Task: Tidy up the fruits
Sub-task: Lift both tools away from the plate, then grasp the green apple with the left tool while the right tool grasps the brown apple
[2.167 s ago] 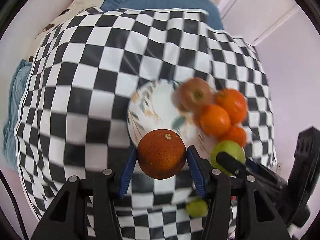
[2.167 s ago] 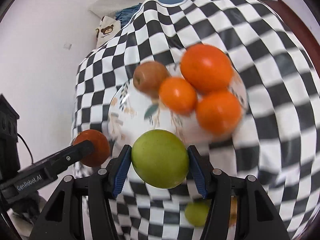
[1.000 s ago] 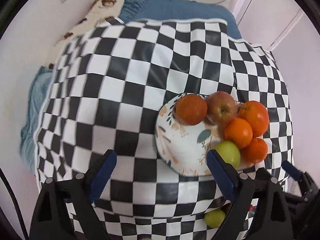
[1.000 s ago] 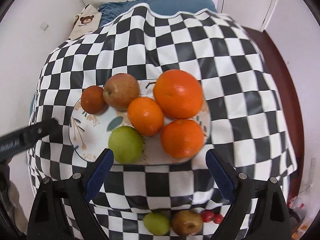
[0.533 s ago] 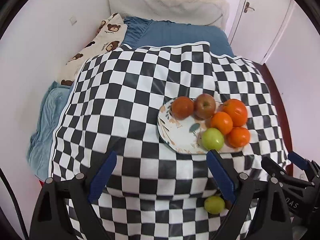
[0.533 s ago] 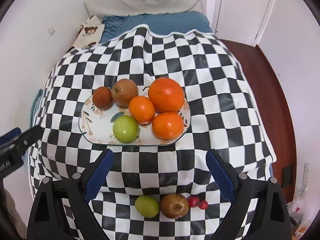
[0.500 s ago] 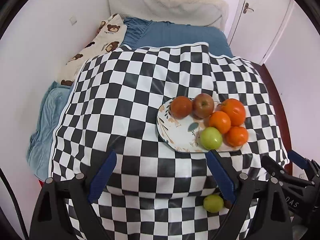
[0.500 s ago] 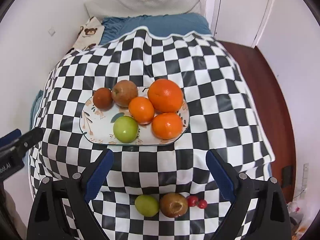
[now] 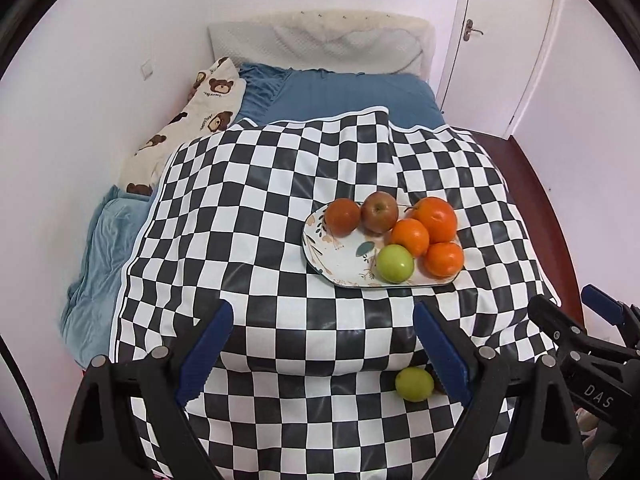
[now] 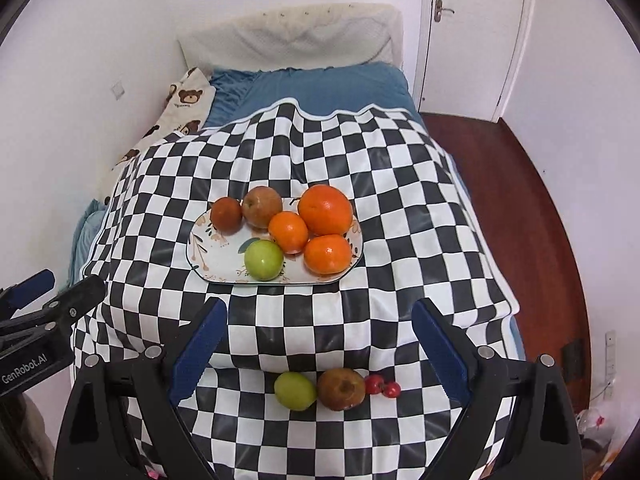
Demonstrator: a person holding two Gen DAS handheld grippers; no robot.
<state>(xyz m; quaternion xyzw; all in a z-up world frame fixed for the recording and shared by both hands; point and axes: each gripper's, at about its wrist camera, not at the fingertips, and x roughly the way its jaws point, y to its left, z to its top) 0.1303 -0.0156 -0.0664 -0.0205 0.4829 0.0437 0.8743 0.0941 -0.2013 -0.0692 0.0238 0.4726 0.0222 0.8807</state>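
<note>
A floral plate on the checkered cloth holds a green apple, a red apple, a dark red-brown fruit and three oranges. Lower down on the cloth lie another green apple, a brownish apple and small red cherries. My left gripper is open and empty, well back from the plate. My right gripper is open and empty too, above the loose fruits.
The black-and-white checkered cloth drapes over a bed with a blue sheet, a bear-print pillow and a white headboard. A white door and dark red floor are at the right.
Both grippers have pulled back and up from the plate, open and empty, so the plate looks smaller. The bed, door and loose fruits have come into view.
</note>
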